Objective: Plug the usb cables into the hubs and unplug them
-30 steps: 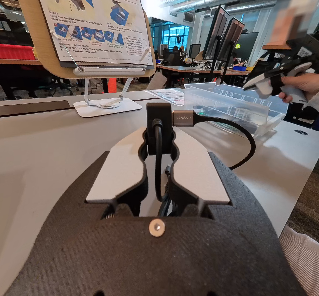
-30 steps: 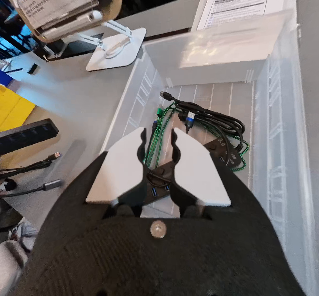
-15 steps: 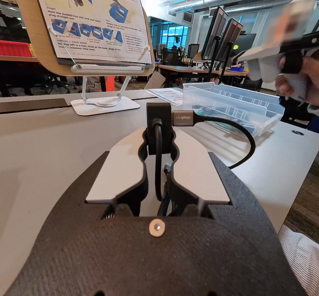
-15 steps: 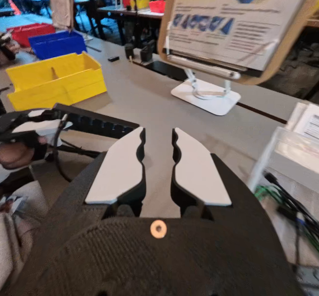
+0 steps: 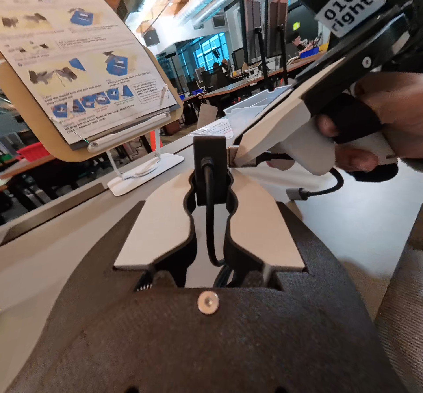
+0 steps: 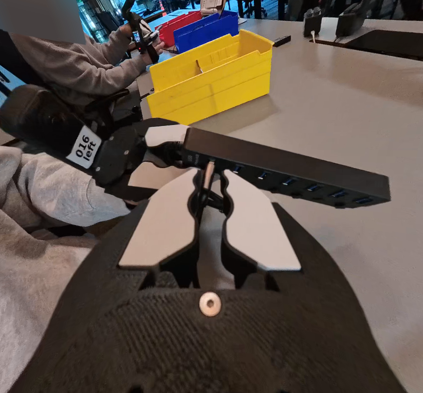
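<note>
My left gripper (image 5: 210,177) is shut on one end of a long black USB hub (image 5: 209,153), with the hub's own black cable (image 5: 209,210) running back between the fingers. In the right wrist view the hub (image 6: 286,159) juts out right above the table, with several blue ports along its side. A grey plug (image 6: 208,173) sits in the port nearest the left gripper (image 6: 164,134). My right gripper (image 6: 210,174) is open, its fingertips on either side of that plug. In the left wrist view, the right gripper (image 5: 238,153) reaches in from the right. The cable's other grey connector (image 5: 295,193) lies loose on the table.
An instruction sheet on a stand (image 5: 91,72) is at the back left. A clear bin (image 5: 251,105) stands behind the right gripper. Yellow (image 6: 210,77), blue (image 6: 206,29) and red bins lie past the hub. Another person's sleeve and hand-held gripper (image 6: 139,36) are beyond them. My two grippers' fingertips are within a few centimetres of each other.
My right gripper has swung away from the clear bin, across the table, and come in around the grey plug on the hub. My left gripper still holds the hub, now tilted slightly.
</note>
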The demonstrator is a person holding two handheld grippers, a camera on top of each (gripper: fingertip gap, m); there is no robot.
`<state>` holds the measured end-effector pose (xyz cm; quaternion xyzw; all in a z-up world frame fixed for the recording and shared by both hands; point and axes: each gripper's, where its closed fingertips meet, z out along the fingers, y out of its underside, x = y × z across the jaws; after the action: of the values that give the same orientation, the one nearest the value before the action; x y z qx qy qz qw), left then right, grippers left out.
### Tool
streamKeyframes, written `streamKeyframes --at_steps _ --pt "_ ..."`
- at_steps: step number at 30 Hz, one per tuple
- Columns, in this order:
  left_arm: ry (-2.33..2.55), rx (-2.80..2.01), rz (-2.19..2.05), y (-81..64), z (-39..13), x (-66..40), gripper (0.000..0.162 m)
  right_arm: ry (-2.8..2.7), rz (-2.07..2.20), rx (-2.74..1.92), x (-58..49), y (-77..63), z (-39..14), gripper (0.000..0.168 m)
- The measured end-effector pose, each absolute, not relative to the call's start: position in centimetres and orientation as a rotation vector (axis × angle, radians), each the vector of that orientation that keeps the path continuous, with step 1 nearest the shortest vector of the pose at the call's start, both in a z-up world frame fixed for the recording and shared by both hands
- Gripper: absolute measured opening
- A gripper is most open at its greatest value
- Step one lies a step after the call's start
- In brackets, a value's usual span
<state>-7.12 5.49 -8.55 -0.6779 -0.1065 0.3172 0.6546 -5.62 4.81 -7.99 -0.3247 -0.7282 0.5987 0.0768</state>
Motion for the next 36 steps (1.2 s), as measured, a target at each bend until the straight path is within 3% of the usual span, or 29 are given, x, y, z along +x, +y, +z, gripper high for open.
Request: streamKeyframes --at_steps 2,36 --pt "-0.231 -1.550 0.752 5.6 -8.8 -7.2 0.023 -2.212 1.767 -0.976 -5.5 4.7 -8.4 0.010" --pt "-0.256 -1.534 0.761 6.1 -8.3 -7.1 0.023 -2.129 1.835 -1.095 -5.3 5.7 -8.4 0.008"
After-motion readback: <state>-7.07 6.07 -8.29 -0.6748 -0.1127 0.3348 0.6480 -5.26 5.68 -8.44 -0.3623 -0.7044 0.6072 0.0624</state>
